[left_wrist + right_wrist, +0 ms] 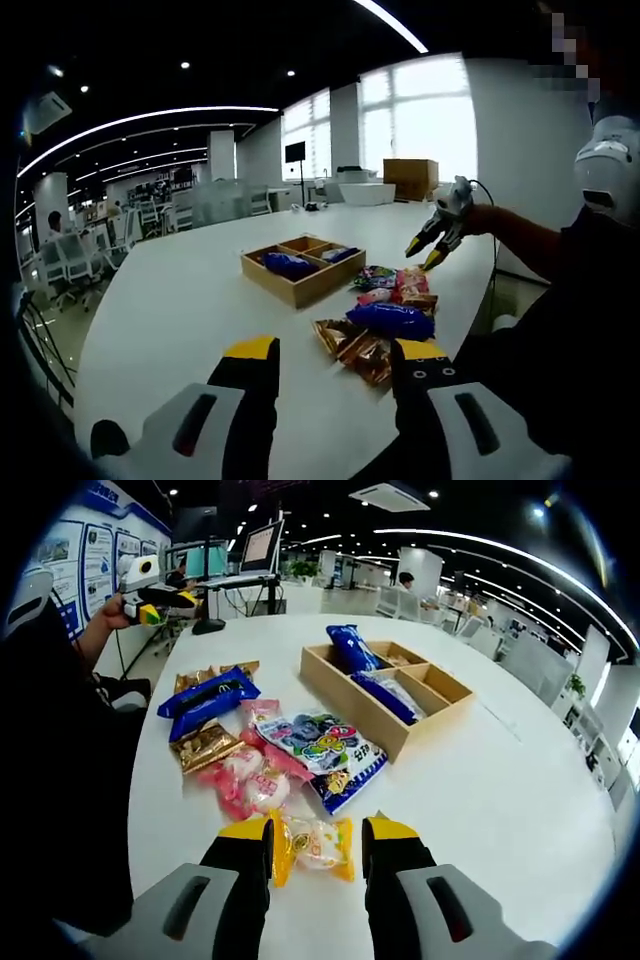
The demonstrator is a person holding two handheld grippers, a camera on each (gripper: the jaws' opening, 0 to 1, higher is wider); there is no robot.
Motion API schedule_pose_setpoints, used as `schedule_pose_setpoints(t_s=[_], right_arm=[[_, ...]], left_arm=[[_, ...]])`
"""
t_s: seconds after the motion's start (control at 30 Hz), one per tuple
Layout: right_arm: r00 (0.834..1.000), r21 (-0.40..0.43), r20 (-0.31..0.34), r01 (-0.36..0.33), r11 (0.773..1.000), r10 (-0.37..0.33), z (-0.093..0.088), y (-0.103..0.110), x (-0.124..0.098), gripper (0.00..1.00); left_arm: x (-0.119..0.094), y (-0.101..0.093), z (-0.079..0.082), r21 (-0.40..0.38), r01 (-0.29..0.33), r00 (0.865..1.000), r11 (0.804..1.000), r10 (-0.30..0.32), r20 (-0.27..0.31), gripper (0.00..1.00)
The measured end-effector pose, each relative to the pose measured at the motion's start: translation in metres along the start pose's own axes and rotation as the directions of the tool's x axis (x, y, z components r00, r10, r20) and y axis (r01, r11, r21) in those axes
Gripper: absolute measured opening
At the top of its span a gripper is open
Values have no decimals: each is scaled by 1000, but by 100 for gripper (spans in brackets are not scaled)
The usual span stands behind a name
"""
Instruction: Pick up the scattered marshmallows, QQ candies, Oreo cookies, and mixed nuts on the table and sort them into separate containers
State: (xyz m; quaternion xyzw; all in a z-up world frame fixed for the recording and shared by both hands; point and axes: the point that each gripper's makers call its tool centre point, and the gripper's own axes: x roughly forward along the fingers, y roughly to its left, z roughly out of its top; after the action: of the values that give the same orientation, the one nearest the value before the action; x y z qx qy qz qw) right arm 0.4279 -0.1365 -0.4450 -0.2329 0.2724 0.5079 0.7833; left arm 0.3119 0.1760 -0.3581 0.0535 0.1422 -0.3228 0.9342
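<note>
Both hand-held grippers spread: right hand-held gripper (316, 842) astride a yellow candy packet (312, 846), left hand-held gripper (335, 362) above table (180, 300).

bare table (500, 780), snack pile (270, 750) crowding tray (400, 742)

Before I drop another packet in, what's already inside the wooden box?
The wooden box holds two blue packets: one stands tilted in its far compartment, another lies flat in the long one. The remaining compartment looks empty. Anything under the packets is hidden.
</note>
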Motion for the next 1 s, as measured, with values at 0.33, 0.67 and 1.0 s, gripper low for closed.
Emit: schedule_pose_setpoints(t_s=[0.33, 0.67, 1.0], right_arm=[[1000, 36, -15, -18, 999, 18, -11, -7, 13, 32], [1000, 57, 1, -13, 998, 13, -12, -11, 19, 33], [1000, 52, 22, -12, 999, 11, -11, -5, 22, 26]], left_arm=[[0, 2, -2, -6, -3, 1000, 1000, 3, -3, 49], [1, 2, -4, -10, -1, 1000, 1000, 1, -5, 49], [1, 2, -4, -11, -2, 1000, 1000, 2, -6, 49]])
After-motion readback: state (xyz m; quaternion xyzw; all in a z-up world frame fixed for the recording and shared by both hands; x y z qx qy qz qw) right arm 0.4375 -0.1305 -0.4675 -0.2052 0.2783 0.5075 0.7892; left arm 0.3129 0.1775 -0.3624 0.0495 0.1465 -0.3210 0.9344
